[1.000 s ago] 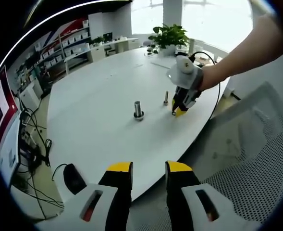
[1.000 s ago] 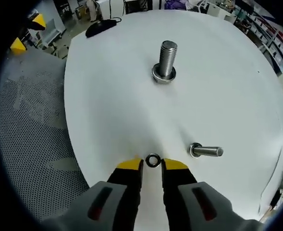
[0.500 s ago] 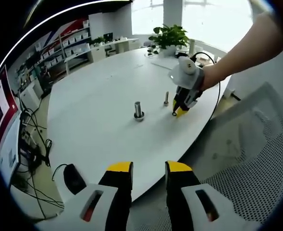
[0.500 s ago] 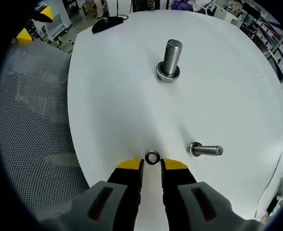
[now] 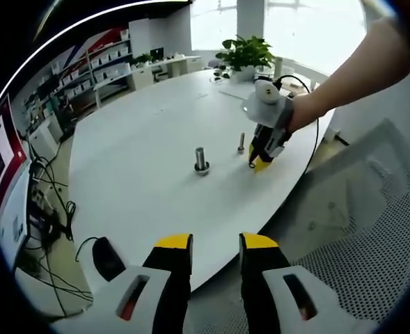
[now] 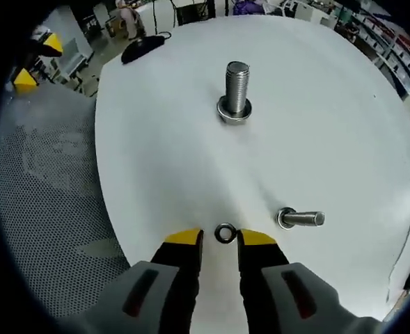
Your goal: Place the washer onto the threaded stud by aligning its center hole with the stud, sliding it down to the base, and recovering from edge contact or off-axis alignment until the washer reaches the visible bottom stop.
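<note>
- Two yellow-tipped jaws of the right claw (image 6: 219, 238) stand narrowly apart on either side of the washer (image 6: 224, 233), which lies flat on the white counter (image 6: 156, 139) just at their tips; whether they pinch it yet I cannot tell, though the straddle looks like a setup for gripping its rim.
- Just beyond, to the right, a smaller bolt (image 6: 300, 218) stands apart from the washer.
- Farther off, near the counter's middle, the threaded stud (image 6: 236, 94) stands upright on its broad base, well apart from the washer, thread bare, so the placing is not yet done.
- Over in the left gripper view, the left claw (image 5: 215, 243) hangs off the counter edge, jaws parted and empty, likely kept clear; it looks across at the right claw (image 5: 260, 161) tipped down to the counter.
</note>
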Available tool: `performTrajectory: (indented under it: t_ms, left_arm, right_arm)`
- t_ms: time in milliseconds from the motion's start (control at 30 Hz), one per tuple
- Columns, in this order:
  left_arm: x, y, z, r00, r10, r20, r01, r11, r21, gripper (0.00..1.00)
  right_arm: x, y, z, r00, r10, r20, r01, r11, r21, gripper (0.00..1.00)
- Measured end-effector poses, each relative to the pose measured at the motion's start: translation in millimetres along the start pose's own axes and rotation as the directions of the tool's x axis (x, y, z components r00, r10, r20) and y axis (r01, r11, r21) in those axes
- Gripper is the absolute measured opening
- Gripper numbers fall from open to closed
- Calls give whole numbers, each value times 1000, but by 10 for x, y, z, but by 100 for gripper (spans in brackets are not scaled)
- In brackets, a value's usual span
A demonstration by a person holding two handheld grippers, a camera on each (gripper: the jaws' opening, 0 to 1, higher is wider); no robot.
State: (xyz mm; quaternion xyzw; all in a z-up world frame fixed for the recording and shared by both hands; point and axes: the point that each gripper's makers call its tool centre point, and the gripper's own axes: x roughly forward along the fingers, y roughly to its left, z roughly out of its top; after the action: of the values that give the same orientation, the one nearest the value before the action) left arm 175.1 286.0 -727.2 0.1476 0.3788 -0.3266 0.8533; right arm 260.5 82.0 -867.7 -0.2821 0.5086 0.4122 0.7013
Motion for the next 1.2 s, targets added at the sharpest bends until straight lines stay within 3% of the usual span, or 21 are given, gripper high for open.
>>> performTrajectory:
  t_ms: [67,133,433,767,833,1033,1200]
  left_arm:
    - [1,0,-2,1000,0,-2,0,1000,1,25]
    - [1,-1,-2,1000,0,-2,0,1000,1,25]
    - [5,0,-7,1000,-2,-5,2,1000,0,25]
    - [4,-1,-8,1000,-2,-5,2,1000,-1,25]
    - [1,-1,-7,1000,-2,-5,2,1000,-2,25]
    - [7,-2,-15,1000,-2,-9,2,1000,1,25]
    - [6,4,-13,1000,1,-8,-1,1000,-1,25]
  right_arm:
    - [9,5,2,1000,-18,-14,16,991,-131,21]
    - [5,23,6,999,-15,-33,12,995,-97,20]
    - [19,-23,0,996,6,-87,-20,986,-167,16]
    - [36,20,19,985,-51,-165,7,967,-256,15]
    - [30,7,17,984,-58,-171,15,970,-241,15]
    - [22,6,0,988,-90,-128,51,959,-280,15]
    - [0,20,-23,992,-104,-78,81,964,-252,14]
